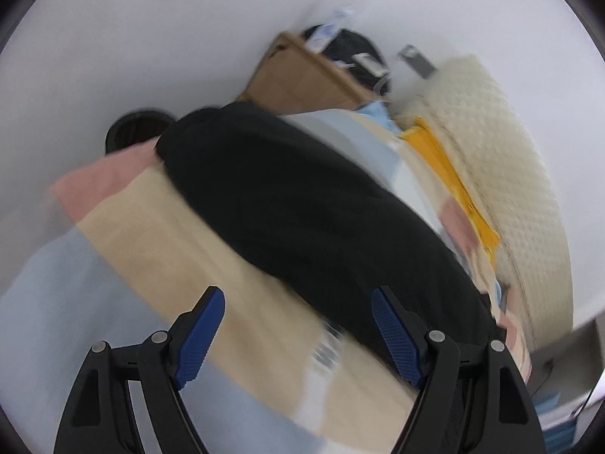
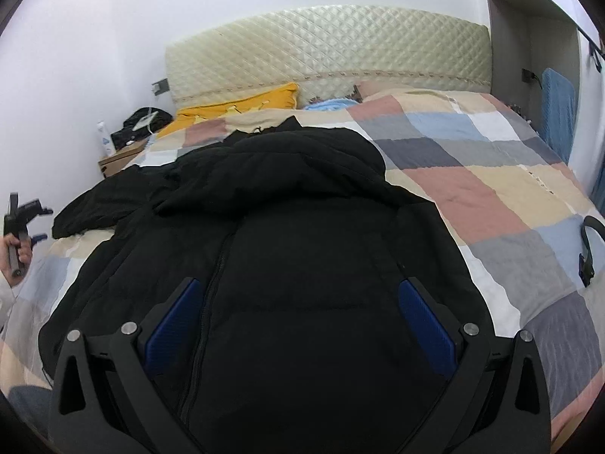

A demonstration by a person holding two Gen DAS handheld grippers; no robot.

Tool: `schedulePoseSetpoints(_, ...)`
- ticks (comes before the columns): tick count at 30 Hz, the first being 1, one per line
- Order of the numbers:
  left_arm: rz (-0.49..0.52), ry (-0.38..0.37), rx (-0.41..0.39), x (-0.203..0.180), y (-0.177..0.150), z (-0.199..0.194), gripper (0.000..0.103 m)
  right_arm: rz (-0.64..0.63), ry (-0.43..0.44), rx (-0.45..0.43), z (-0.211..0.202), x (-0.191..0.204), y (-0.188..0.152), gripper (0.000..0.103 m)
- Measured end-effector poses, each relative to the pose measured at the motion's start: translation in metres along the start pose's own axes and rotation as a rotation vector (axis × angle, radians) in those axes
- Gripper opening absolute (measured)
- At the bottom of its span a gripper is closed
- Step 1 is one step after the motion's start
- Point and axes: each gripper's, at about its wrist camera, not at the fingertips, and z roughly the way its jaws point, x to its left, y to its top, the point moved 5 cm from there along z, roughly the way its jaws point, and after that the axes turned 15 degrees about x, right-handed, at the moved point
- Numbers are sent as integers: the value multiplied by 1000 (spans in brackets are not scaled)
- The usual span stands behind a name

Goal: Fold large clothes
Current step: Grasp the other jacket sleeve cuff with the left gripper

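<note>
A large black puffer jacket [image 2: 295,227] with a hood lies spread on the patchwork bedspread [image 2: 491,196], zipper side up, one sleeve stretched to the left. My right gripper [image 2: 298,299] is open and empty, hovering over the jacket's lower front. My left gripper [image 1: 297,302] is open and empty, above the bedspread [image 1: 159,227] beside the jacket's edge [image 1: 302,196]; this view is tilted and blurred. The left gripper also shows in the right wrist view [image 2: 36,223], held in a hand at the bed's left side.
A quilted cream headboard [image 2: 325,49] and a yellow pillow [image 2: 242,108] are at the bed's far end. A wooden nightstand [image 2: 117,160] with dark items stands at the far left. A black strap [image 2: 590,249] lies on the bed's right. A blue towel [image 2: 557,106] hangs on the right.
</note>
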Motion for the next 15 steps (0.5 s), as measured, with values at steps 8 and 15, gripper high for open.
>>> schedulePoseSetpoints(8,-42,4,20,24,47,54,79,44,-24,51,22,-4,4,103)
schedulePoseSetpoints(15,-13,51,-96,17,70,71,79,32,-37,49,27,1,8,103)
